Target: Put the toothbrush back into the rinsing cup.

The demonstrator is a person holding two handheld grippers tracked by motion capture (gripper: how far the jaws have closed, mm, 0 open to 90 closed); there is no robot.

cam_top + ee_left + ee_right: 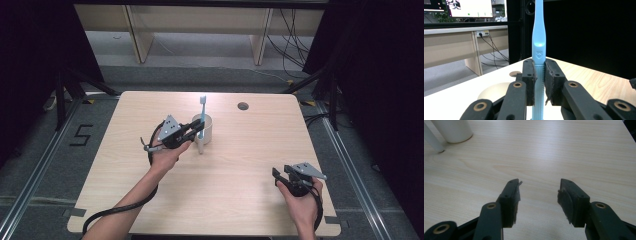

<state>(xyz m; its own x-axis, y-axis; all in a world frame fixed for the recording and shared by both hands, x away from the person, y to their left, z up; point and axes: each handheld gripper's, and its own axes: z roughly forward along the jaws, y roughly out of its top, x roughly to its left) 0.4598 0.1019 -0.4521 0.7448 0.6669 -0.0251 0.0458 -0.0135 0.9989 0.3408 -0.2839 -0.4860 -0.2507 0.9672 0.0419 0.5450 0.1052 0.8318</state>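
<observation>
A light blue toothbrush [202, 111] stands upright with its head at the top, over a white cup [209, 131] at the middle of the table. My left gripper [199, 129] is shut on its ribbed handle [539, 82], and the pads [549, 82] press it from both sides. The toothbrush neck [539, 37] rises above the jaws; its lower end is hidden. Part of the cup [495, 92] shows behind the left jaw. My right gripper [282, 173] rests open at the table's near right. Nothing lies between its fingers [539, 195].
A white tube-like object [201, 147] lies against the cup's near side, and it is also in the right gripper view [432, 141] beside the cup [452, 130]. A round cable hole [243, 106] sits near the table's far edge. Bare wood surrounds the right gripper.
</observation>
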